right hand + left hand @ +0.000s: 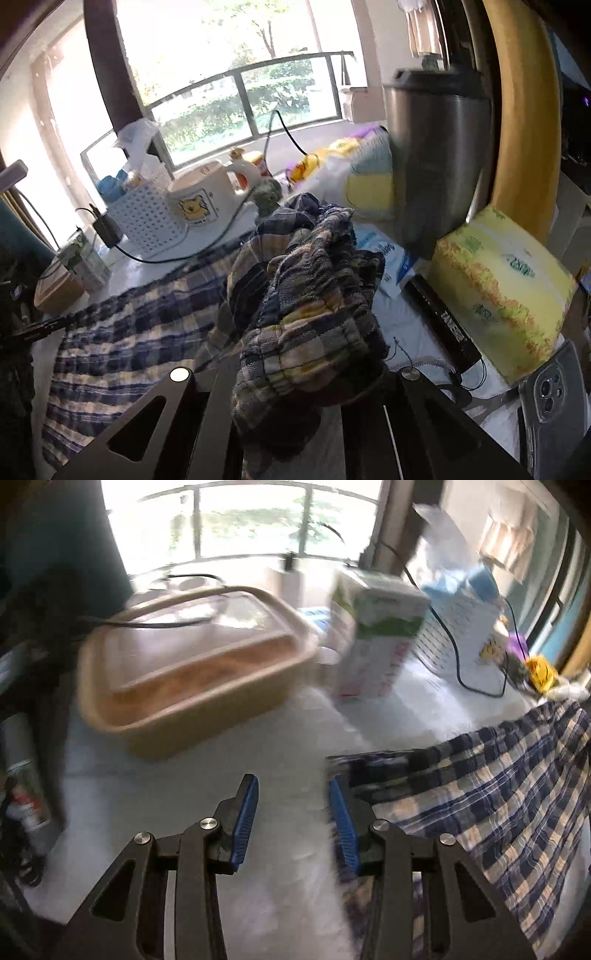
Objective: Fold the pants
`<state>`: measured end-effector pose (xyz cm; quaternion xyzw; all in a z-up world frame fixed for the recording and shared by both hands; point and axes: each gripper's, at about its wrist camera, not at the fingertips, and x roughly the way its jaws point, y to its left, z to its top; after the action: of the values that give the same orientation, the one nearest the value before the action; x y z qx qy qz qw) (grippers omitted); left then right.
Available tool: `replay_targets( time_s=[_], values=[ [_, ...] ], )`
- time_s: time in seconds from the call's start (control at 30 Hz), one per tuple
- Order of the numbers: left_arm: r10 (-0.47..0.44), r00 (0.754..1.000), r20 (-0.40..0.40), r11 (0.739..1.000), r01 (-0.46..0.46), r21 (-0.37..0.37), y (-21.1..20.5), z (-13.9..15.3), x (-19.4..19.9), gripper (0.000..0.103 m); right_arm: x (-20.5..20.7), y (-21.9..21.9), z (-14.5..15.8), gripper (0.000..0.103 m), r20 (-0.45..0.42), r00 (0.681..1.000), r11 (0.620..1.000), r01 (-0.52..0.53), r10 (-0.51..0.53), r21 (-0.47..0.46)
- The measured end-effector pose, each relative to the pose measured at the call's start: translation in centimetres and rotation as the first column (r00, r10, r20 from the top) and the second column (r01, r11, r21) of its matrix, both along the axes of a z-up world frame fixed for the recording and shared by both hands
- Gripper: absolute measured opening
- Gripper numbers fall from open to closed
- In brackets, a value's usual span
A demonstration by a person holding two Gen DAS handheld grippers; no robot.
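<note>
The pants (491,797) are blue, navy and cream plaid and lie spread over the white tabletop (280,746). In the left wrist view my left gripper (293,812) is open just left of the cloth's near edge, and its right blue pad (341,823) is right at that edge with nothing between the pads. In the right wrist view the bunched elastic waistband of the pants (310,306) is heaped over my right gripper (295,376), which is shut on it. The fingertips are buried in the fabric. The rest of the pants (122,339) trails off to the left.
A tan plastic tub (192,664) and a green-and-white carton (373,635) stand beyond the left gripper. A white perforated basket (147,221), a mug (199,199), black cables, a steel flask (436,147), a yellow tissue pack (502,295) and a phone (554,406) crowd the table.
</note>
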<state>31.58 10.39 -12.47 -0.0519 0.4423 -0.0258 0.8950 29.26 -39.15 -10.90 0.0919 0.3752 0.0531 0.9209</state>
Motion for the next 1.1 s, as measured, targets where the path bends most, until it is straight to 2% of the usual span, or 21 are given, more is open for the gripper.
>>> replay_targets(
  time_s=[0.23,0.47,0.57,0.8,1.03,1.1],
  values=[
    [0.010,0.999,0.048,1.000,-0.009,-0.016,2.8,2.4,-5.5,0.041,-1.1,3.3,4.0,0.007,0.078,0.994,0.997,-0.069,0.071,-0.026],
    [0.038,0.994,0.099,0.999,-0.035,-0.034,4.4,4.0,-9.4,0.041,-2.9,9.6,7.8,0.007,0.152,0.968,0.979,-0.195,0.201,-0.051],
    [0.038,0.992,0.120,0.999,-0.034,-0.031,5.1,4.6,-10.8,0.041,-3.3,12.5,8.3,0.007,0.156,0.955,0.967,-0.248,0.254,-0.056],
    [0.046,0.985,0.164,0.998,-0.040,-0.043,6.8,5.5,-14.0,0.041,-4.1,21.1,7.4,0.007,0.127,0.906,0.915,-0.398,0.404,-0.070],
    [0.085,0.983,0.163,0.994,-0.073,-0.077,8.5,5.3,-15.7,0.041,-4.8,29.7,4.3,0.007,0.039,0.852,0.851,-0.517,0.522,-0.091],
    [0.083,0.984,0.160,0.994,-0.071,-0.081,8.6,5.2,-16.0,0.041,-5.0,32.0,2.8,0.008,-0.012,0.835,0.831,-0.548,0.550,-0.095]
  ],
)
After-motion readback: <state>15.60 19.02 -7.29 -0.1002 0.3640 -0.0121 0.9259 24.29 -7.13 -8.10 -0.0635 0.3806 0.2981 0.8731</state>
